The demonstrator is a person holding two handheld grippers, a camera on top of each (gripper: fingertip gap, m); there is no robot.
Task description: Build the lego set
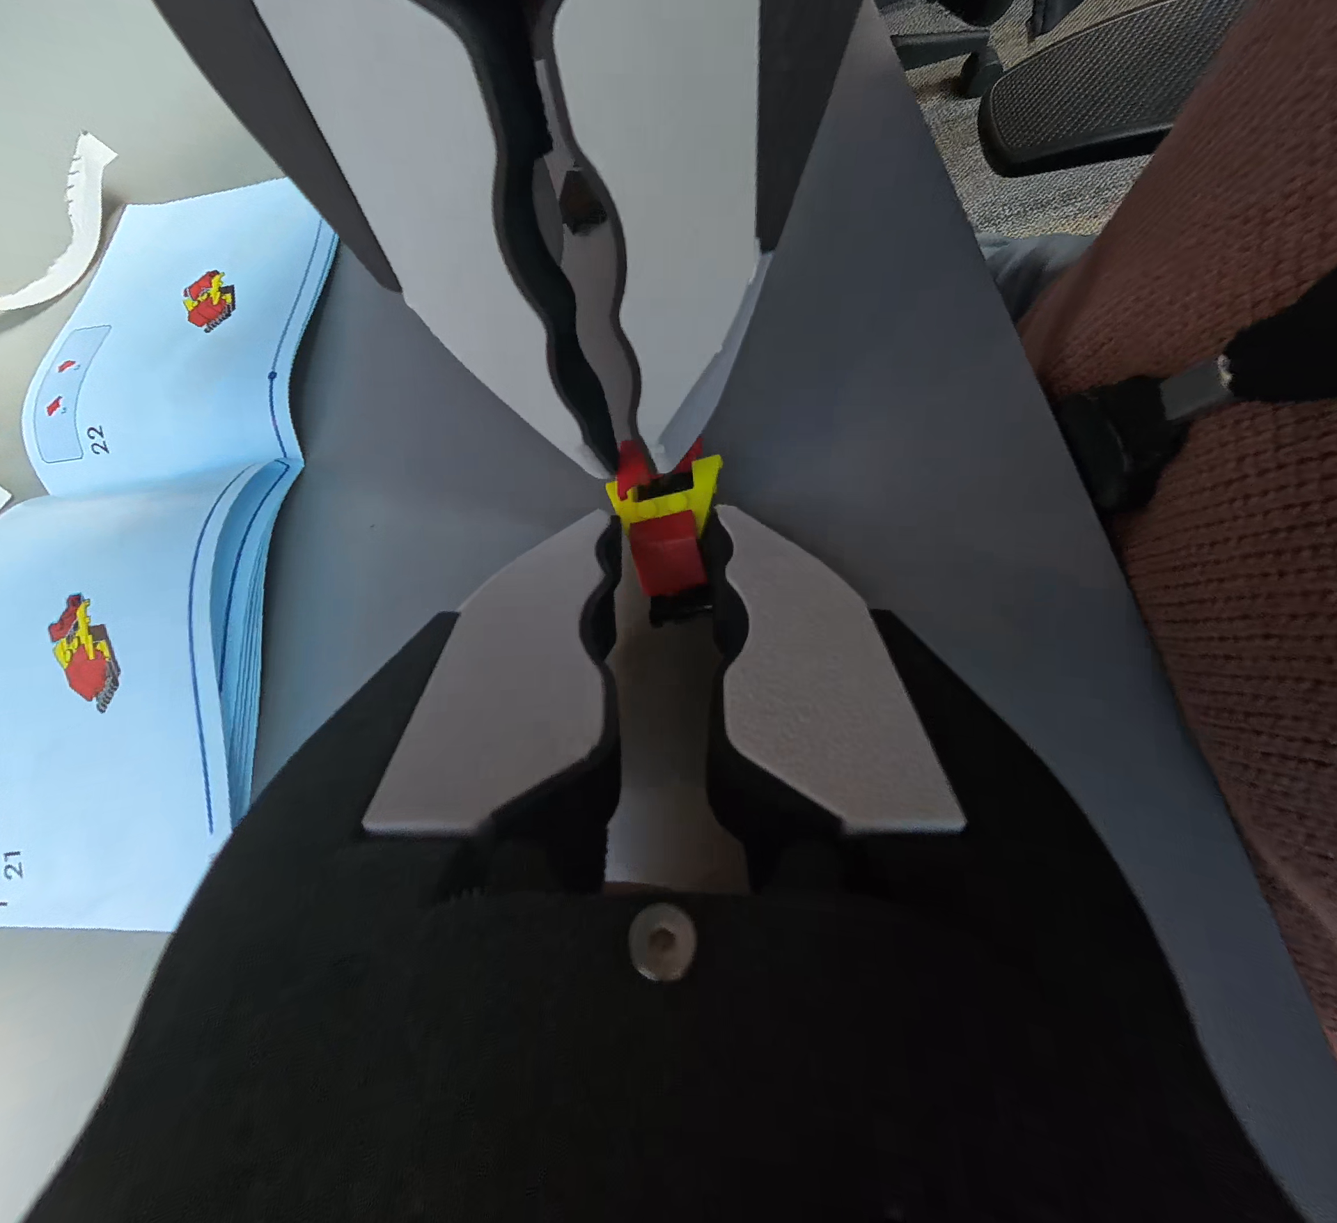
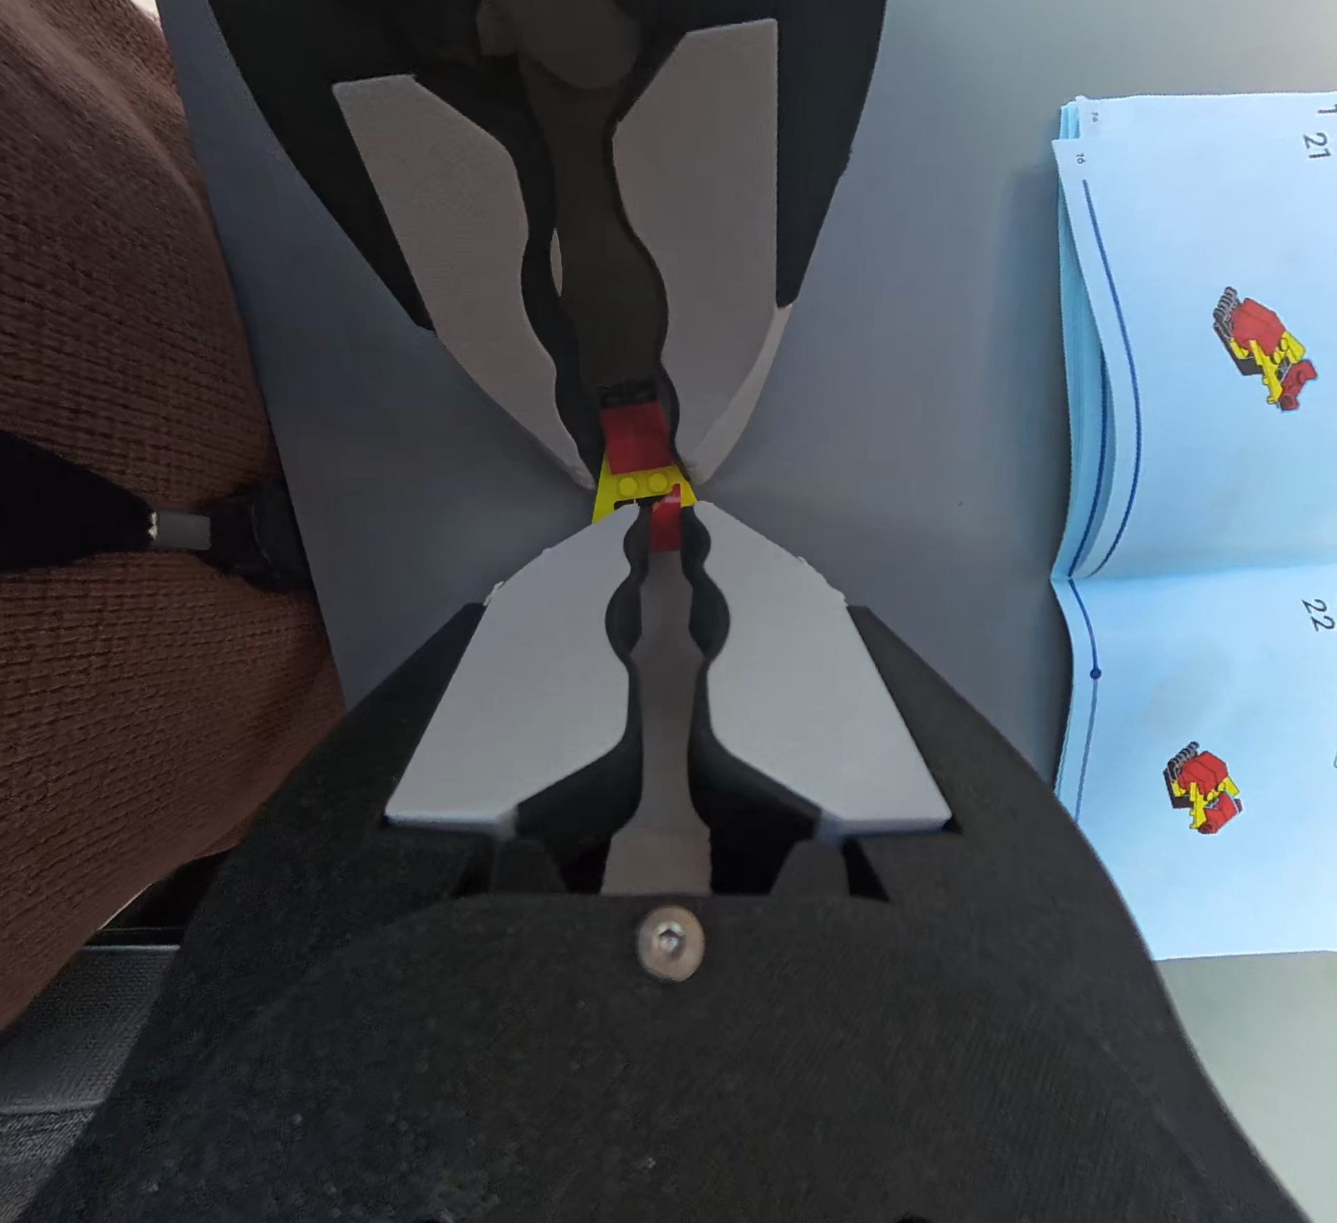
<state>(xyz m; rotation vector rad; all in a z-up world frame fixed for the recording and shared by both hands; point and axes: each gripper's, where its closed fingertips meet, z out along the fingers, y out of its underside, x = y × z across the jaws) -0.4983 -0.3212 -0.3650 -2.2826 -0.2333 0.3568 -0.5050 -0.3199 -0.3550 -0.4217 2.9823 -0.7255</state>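
My left gripper (image 1: 665, 541) is shut on a small lego build (image 1: 664, 559) of red bricks on a yellow plate with a black part below. My right gripper (image 2: 664, 526) is shut on a small red piece (image 2: 666, 528). The two grippers face each other tip to tip above the grey table (image 1: 434, 407). The red piece (image 1: 631, 466) touches the yellow plate's edge at the build's end. In the right wrist view the build (image 2: 637, 443) sits between the left gripper's (image 2: 640, 461) fingers, yellow studs showing. How firmly the piece is seated cannot be told.
An open blue instruction booklet (image 1: 145, 537) lies on the table beside the grippers; it also shows in the right wrist view (image 2: 1215, 537). A torn white paper scrap (image 1: 79, 226) lies beyond it. A person's brown knitted sleeve (image 1: 1230, 573) is close alongside. An office chair (image 1: 1085, 95) stands past the table edge. The tips of both grippers are at nearly the same place.
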